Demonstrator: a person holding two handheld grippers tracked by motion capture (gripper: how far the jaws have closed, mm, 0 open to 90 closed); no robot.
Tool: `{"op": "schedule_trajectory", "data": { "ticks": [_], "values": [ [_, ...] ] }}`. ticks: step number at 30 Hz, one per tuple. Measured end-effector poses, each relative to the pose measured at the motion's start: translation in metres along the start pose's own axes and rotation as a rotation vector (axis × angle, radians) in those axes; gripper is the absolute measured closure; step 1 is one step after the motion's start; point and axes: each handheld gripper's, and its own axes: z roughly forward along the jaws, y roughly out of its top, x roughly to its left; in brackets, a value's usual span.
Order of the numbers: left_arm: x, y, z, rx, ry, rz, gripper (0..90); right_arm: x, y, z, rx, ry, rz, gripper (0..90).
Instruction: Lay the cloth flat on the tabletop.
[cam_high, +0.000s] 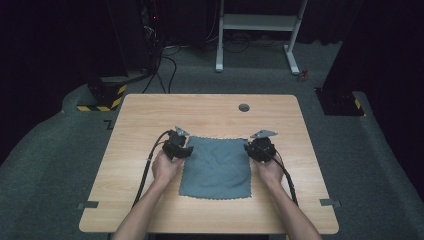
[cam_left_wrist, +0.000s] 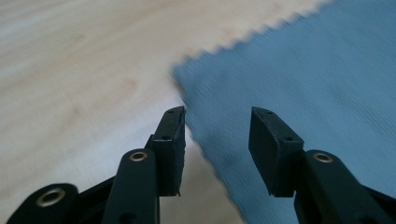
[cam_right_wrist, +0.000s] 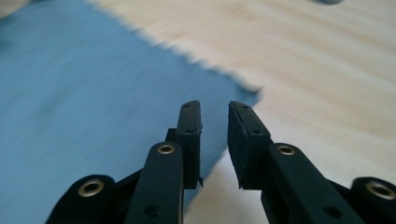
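High view, cloth: a grey-blue microfibre cloth with pinked edges lies spread flat at the centre of the frame on the wooden table, a few soft wrinkles across it.
High view, hands: the left gripper sits at the cloth's upper left corner and the right gripper at its upper right corner, one to each far corner, likely so the cloth can be laid out or taken up evenly.
High view, surroundings: a grommet hole in the table lies above the cloth, apart from it.
Left gripper view, jaws: the left gripper stands released, its pads parted with nothing pinched between them.
Left gripper view, cloth: the cloth takes up the right of the frame; its corner lies just ahead of the left pad, on bare table.
Right gripper view, jaws: the right gripper is parted by a narrow gap, gripping nothing.
Right gripper view, cloth: the cloth spreads over the left of the frame, its corner ending just beyond the tips, over table.
Judgement: both corners appear let go, the cloth resting on its own.
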Motion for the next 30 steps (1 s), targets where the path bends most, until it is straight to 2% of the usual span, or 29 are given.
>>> {"op": "schedule_trajectory", "data": {
  "ticks": [3, 4, 6, 9, 11, 12, 14, 15, 17, 20, 25, 27, 30],
  "values": [
    [-0.012, -0.024, -0.019, 0.01, -0.048, 0.028, 56.3, 0.016, -0.02, -0.022, 0.008, 0.054, -0.054, 74.7],
    [-0.015, -0.031, -0.024, 0.013, -0.055, 0.029, 56.3, 0.019, -0.028, -0.028, 0.01, 0.066, -0.071, 74.8],
    [-0.021, -0.049, -0.035, 0.008, -0.084, 0.01, 57.0, 0.025, -0.042, -0.039, 0.017, 0.085, -0.077, 75.0],
    [-0.032, -0.065, -0.049, -0.006, -0.099, 0.003, 58.1, 0.035, -0.064, -0.057, 0.013, 0.123, -0.077, 75.1],
    [-0.039, -0.073, -0.054, -0.006, -0.082, 0.02, 59.1, 0.041, -0.073, -0.064, 0.008, 0.147, -0.081, 75.1],
    [-0.041, -0.076, -0.055, -0.001, -0.079, 0.024, 60.2, 0.045, -0.078, -0.067, 0.011, 0.146, -0.105, 75.1],
    [-0.046, -0.081, -0.056, 0.012, -0.077, 0.036, 62.2, 0.052, -0.085, -0.07, 0.012, 0.156, -0.128, 75.0],
    [-0.049, -0.084, -0.055, 0.01, -0.086, 0.025, 63.2, 0.055, -0.087, -0.071, 0.013, 0.166, -0.132, 75.0],
    [-0.05, -0.086, -0.057, 0.0, -0.074, 0.035, 66.4, 0.061, -0.09, -0.071, 0.018, 0.164, -0.156, 75.1],
    [-0.052, -0.087, -0.057, -0.002, -0.084, 0.032, 71.3, 0.064, -0.093, -0.07, 0.03, 0.178, -0.162, 78.7],
    [-0.057, -0.088, -0.059, -0.005, -0.096, 0.071, 85.1, 0.067, -0.097, -0.072, 0.028, 0.172, -0.19, 83.5],
    [-0.059, -0.088, -0.058, -0.007, -0.098, 0.068, 88.2, 0.067, -0.098, -0.073, 0.03, 0.171, -0.188, 88.4],
    [-0.056, -0.089, -0.059, -0.004, -0.118, 0.044, 89.2, 0.067, -0.099, -0.074, 0.029, 0.166, -0.182, 89.7]
  ]
}}
